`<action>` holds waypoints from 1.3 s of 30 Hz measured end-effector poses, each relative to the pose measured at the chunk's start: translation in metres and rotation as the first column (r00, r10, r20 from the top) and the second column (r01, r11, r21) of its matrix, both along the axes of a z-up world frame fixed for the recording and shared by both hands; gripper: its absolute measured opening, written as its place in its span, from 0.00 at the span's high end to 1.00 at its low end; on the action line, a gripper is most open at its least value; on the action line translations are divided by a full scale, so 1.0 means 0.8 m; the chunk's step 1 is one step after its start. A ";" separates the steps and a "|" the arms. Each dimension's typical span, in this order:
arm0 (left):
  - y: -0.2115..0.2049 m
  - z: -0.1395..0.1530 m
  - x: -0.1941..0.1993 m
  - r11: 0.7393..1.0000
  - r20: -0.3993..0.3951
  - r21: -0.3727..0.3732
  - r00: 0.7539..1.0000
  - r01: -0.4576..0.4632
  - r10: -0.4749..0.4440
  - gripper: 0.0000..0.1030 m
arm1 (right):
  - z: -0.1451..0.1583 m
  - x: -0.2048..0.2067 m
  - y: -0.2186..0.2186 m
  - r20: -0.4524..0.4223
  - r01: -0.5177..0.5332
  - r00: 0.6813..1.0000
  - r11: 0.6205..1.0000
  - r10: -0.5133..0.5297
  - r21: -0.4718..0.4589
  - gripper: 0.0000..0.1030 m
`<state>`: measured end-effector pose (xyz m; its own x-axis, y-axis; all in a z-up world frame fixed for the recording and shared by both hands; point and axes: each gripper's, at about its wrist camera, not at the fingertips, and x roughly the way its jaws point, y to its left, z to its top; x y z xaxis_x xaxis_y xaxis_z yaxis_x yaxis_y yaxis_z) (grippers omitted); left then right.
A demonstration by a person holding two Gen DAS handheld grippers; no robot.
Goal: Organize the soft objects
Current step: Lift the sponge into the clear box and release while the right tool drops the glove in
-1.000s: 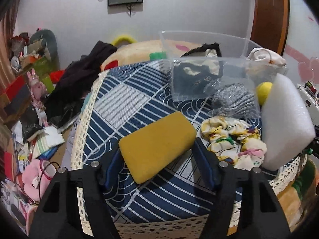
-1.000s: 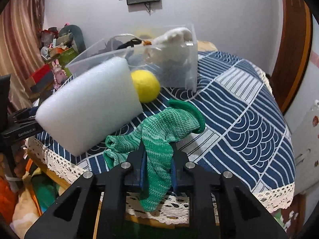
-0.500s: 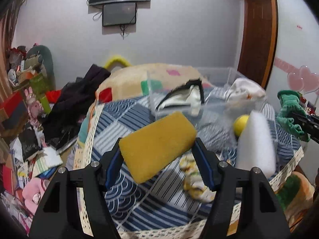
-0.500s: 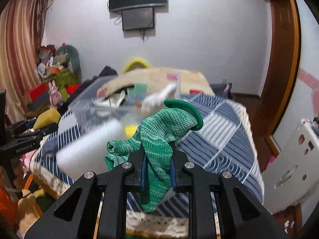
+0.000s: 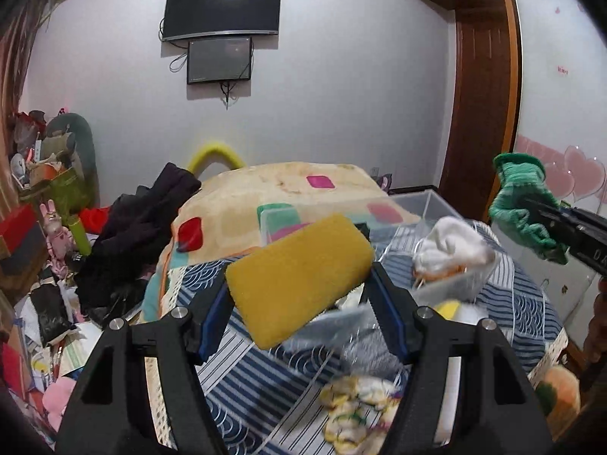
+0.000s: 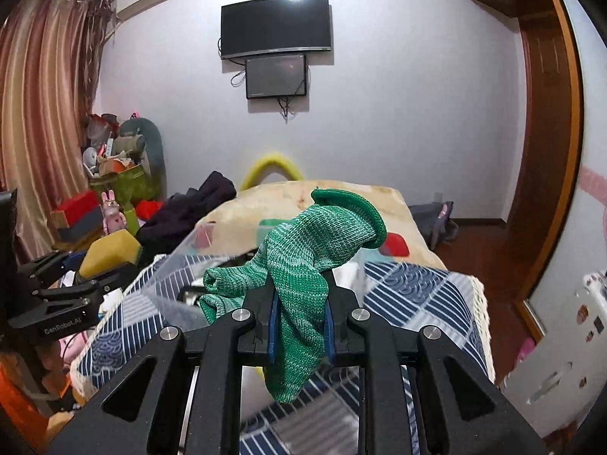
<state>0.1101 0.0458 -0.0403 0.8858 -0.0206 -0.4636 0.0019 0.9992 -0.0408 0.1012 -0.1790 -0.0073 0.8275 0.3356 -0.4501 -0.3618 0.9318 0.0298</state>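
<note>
**Sponge and glove held above the patterned surface**

The surface [image 5: 265, 386], covered in a blue-and-white patterned cloth with a lace edge, fills the lower part of both views. On it stands a clear plastic bin [image 5: 436, 208], blurred, with a white soft item [image 5: 451, 246] at its near rim. The left gripper [image 5: 299, 303] is clamped on a yellow sponge [image 5: 299, 276], held in the air in front of the bin; the sponge's long axis runs crosswise between the fingers, tilted with its right end higher. The right gripper [image 6: 299, 318] is clenched on a green knit glove [image 6: 303, 265], also above the surface; the glove's length runs up and away, cuff topmost and rightward, one end drooping below the fingers. A floral cloth bundle [image 5: 356, 417] lies at the near edge.
</note>
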 end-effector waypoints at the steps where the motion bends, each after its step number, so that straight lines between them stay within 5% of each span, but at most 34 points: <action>1: 0.000 0.002 0.005 1.000 -0.001 -0.008 1.000 0.003 -0.003 0.35 | 0.000 0.004 0.002 -0.001 -0.004 1.000 1.000 0.004 0.002 0.84; 12: -0.007 -0.013 0.075 0.996 -0.094 -0.064 0.993 0.065 -0.071 0.35 | -0.029 0.057 0.039 -0.092 -0.055 0.994 0.998 0.051 -0.040 0.84; 25: -0.030 -0.055 0.119 0.997 -0.187 -0.026 0.979 0.079 -0.082 0.29 | -0.075 0.082 0.058 -0.214 -0.073 0.976 0.986 0.039 -0.149 0.80; 39: -0.021 -0.023 0.083 0.998 -0.112 -0.022 0.992 0.057 -0.059 0.05 | -0.027 0.053 0.037 -0.095 -0.035 0.995 0.993 0.025 -0.110 0.36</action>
